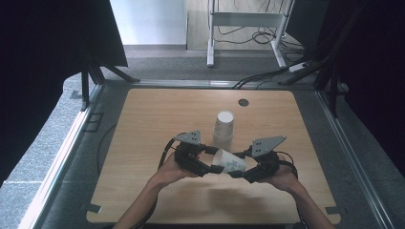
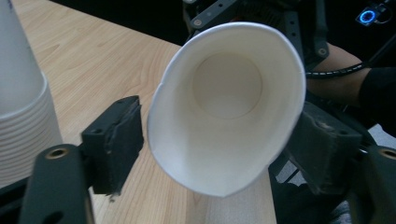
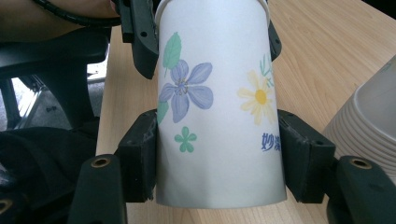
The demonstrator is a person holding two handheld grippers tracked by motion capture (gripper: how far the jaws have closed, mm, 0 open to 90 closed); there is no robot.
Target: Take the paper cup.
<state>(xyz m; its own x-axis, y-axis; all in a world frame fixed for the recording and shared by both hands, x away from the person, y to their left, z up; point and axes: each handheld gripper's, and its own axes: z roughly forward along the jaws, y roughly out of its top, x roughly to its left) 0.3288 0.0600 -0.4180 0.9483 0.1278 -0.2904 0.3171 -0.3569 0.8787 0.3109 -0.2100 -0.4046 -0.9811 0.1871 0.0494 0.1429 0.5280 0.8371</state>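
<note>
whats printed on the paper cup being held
White paper cup with purple, yellow and green flowers, a green leaf and blue lettering; clearest in the right gripper view.

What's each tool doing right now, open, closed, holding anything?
Left tool: jaws around the paper cup's rim; one pad short of it, so open.
Right tool: closed on the paper cup's base end.

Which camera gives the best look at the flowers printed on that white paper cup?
The right gripper view: the white paper cup sits close up, its blue and yellow flowers sharp. The left gripper view looks into the cup's plain open mouth. The high view shows it small, lying sideways, its print a faint blur.
</note>
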